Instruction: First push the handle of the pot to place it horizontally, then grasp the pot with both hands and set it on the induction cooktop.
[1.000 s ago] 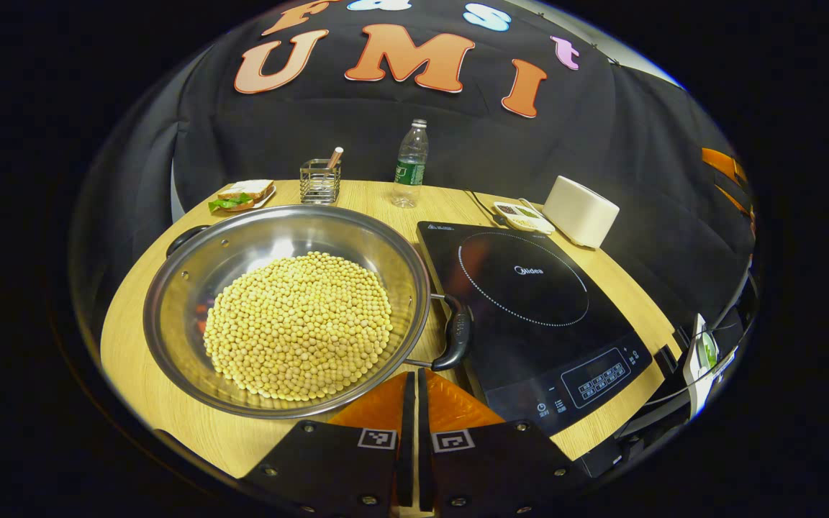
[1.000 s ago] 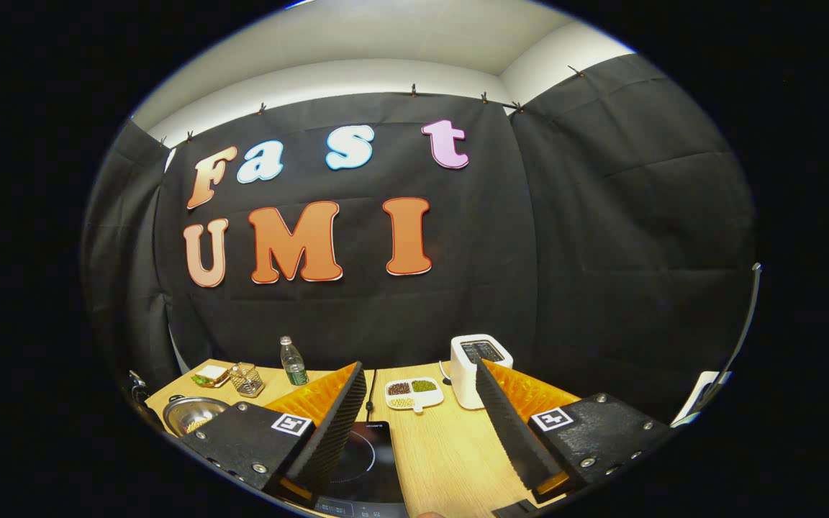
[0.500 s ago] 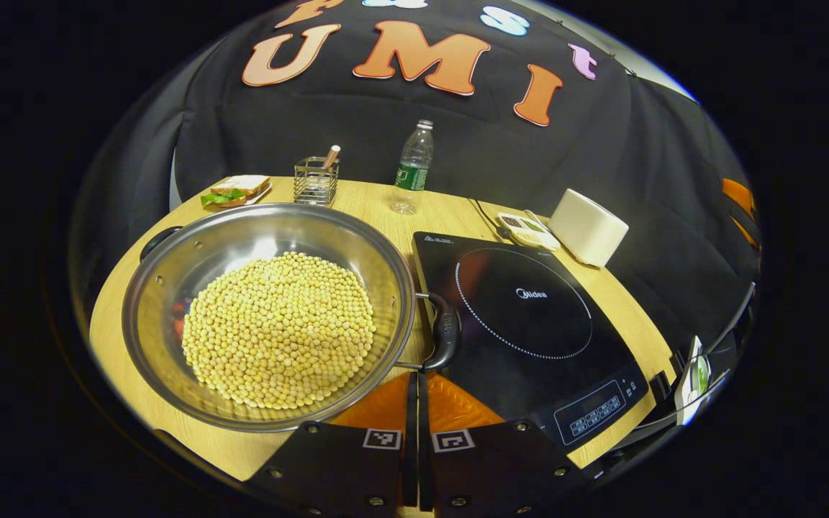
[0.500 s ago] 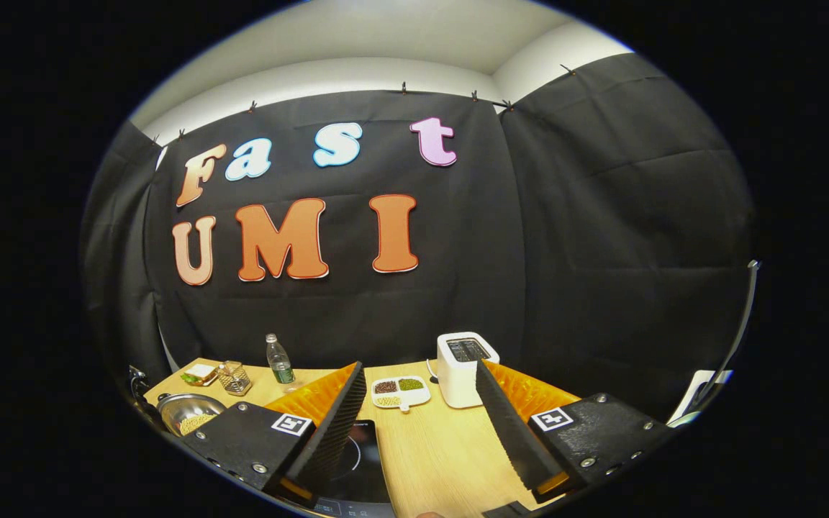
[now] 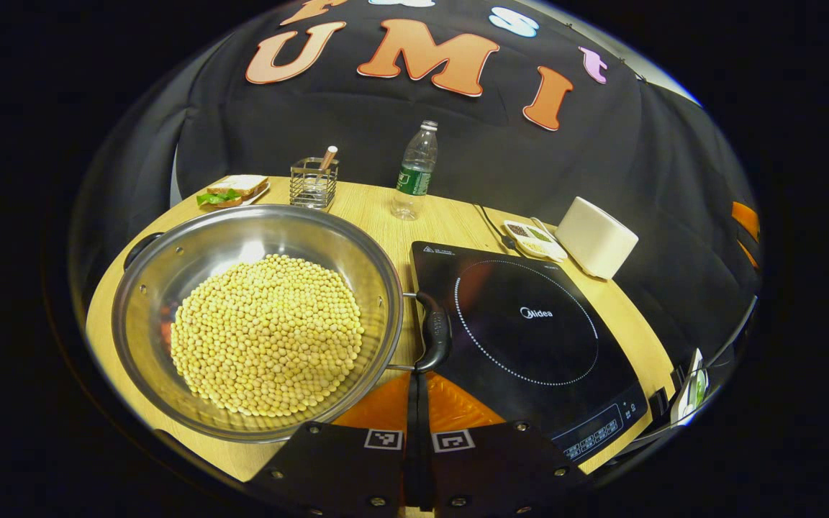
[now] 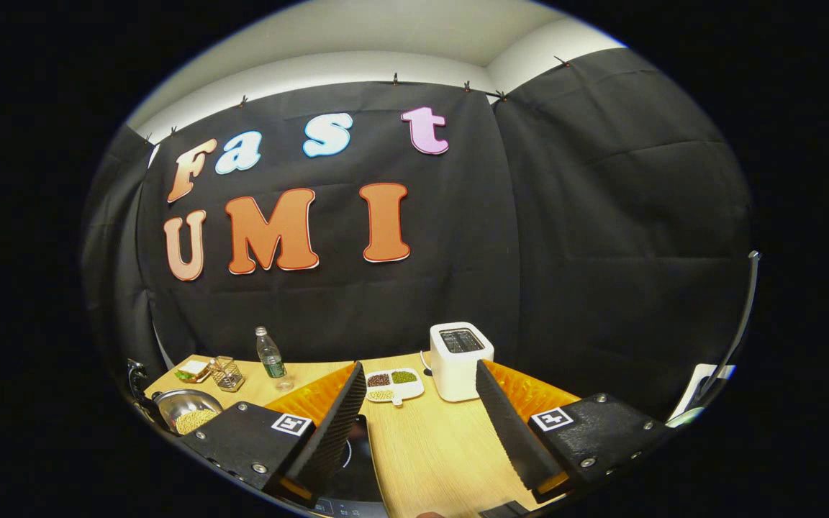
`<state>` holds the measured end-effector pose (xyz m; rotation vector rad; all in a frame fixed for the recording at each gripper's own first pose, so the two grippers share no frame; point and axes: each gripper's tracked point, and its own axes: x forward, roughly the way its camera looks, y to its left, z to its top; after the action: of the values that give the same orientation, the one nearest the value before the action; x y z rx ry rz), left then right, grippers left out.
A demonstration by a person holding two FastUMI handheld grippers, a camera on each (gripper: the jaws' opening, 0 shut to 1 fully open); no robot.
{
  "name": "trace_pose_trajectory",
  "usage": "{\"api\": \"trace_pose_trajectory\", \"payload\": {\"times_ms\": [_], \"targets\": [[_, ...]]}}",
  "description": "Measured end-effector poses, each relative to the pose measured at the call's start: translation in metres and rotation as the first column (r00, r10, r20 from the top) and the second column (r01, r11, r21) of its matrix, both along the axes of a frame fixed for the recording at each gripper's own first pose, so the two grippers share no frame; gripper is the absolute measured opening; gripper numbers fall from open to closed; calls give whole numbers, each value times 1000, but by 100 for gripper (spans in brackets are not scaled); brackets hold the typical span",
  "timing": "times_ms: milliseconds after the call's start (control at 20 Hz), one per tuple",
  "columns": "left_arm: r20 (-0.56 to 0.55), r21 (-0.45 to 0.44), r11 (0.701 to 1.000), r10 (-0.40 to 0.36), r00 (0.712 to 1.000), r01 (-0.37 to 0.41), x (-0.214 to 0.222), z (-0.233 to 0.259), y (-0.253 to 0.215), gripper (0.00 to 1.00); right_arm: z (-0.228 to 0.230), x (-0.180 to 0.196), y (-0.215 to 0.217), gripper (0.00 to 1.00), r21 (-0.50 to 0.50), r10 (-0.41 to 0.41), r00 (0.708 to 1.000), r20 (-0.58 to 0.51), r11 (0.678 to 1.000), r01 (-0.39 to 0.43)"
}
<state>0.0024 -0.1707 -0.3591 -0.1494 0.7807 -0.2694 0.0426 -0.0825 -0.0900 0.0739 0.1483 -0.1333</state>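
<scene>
Left gripper view: the left gripper (image 5: pixel 417 385) has its two fingers pressed together with nothing between them. Their tips sit just at the lower end of the pot's black side handle (image 5: pixel 434 332); contact cannot be confirmed. The steel pot (image 5: pixel 256 320), loaded with yellow beans (image 5: pixel 267 334), rests on the wooden table (image 5: pixel 378 208), directly beside the induction cooktop (image 5: pixel 526 334).

Right gripper view: the right gripper (image 6: pixel 420 424) is spread wide and holds nothing, raised above the table with the cooktop edge (image 6: pixel 357 460) below. The pot (image 6: pixel 184 411) lies far left.
</scene>
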Motion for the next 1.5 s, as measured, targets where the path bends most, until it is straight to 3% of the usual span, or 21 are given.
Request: {"api": "trace_pose_trajectory", "payload": {"times_ms": [550,850,1000,1250,1500], "targets": [[9,19,1000,-12,1000,12,18,-3,-4,0,-13,8,-3,95,-6,-18,999,-27,1000,18],[34,12,999,-51,998,50,13,10,-9,1,-11,8,19,95,-13,-6,1000,-28,1000,6],[103,22,997,-73,992,71,14,35,0,1,-10,7,41,95,-21,16,999,-33,1000,-17],[210,50,998,-37,977,27,19,77,48,1,-11,6,96,95,-35,84,996,-40,996,-85],[272,116,987,77,959,-112,30,94,138,0,-33,4,170,100,5,176,981,-79,984,-176]]}}
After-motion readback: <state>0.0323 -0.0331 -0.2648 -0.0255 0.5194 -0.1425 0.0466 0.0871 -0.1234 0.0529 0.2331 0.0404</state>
